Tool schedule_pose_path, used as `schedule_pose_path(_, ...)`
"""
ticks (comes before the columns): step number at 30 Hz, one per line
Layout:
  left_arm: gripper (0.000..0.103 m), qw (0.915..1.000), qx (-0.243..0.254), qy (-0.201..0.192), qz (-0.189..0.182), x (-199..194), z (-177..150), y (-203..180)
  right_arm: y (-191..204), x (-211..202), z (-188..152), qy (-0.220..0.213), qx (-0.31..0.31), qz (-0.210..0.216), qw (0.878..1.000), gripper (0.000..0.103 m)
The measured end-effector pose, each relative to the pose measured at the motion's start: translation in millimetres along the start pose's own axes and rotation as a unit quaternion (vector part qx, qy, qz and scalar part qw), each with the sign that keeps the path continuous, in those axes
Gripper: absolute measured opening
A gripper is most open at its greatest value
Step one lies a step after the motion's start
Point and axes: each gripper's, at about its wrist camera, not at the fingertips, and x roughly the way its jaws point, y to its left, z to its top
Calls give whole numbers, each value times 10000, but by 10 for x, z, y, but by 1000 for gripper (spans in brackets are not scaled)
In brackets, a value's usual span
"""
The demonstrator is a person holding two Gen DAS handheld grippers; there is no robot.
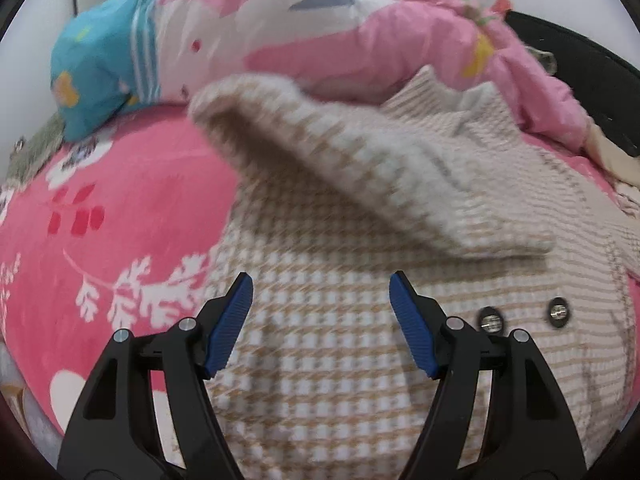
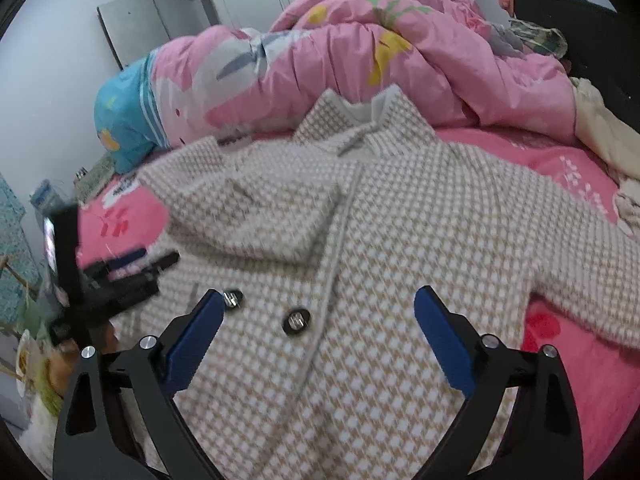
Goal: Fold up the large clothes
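A beige and white houndstooth coat (image 2: 400, 240) lies front up on the pink bed sheet (image 2: 568, 356), collar toward the heaped duvet. One sleeve (image 1: 360, 160) is folded across its chest, and the other sleeve (image 2: 592, 256) stretches out to the right. Dark buttons (image 2: 298, 320) sit near the front edge. My left gripper (image 1: 320, 284) hovers open over the coat's lower front with nothing between its blue pads. In the right wrist view the left gripper (image 2: 156, 260) shows at the coat's left edge. My right gripper (image 2: 320, 296) stands open above the buttons, holding nothing.
A pink and blue printed duvet (image 2: 360, 64) is heaped along the far side of the bed. A black headboard (image 2: 580, 28) rises at the far right, with a cream cloth (image 2: 604, 136) beside it. Pale cabinets (image 2: 180, 4) stand behind, and clutter lies off the bed's left edge.
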Motion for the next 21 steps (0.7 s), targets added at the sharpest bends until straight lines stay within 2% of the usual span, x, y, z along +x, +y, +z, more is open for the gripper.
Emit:
schedule_pose_path(4,67,9997,-194,88,114,106,-15,148,-35,86,179,49,277,427,9987,92)
schedule_pose_path(8,67,9991,-325,201,171,202,-33,253,-104,354,314,363,634,943,9929,87)
schedule_pose_path(12,67,9990,-306,211,231,240,-58,254,-221,789,381,851,1124,1329,9811,75)
schedule_pose_path(14,67,9991,-239,207,288,250,-55,235,-289,1026,398,1077,1467,1610,9700,69)
schedule_pose_path(17,67,9991,-202,220,314,270,-52,224,-378,1328,400,1331,1819,1632,9605,59)
schedule_pose_path(21,68,9990,-138,233,368,305,-55,209,-415,1524,410,1495,1898,1542,9580,45)
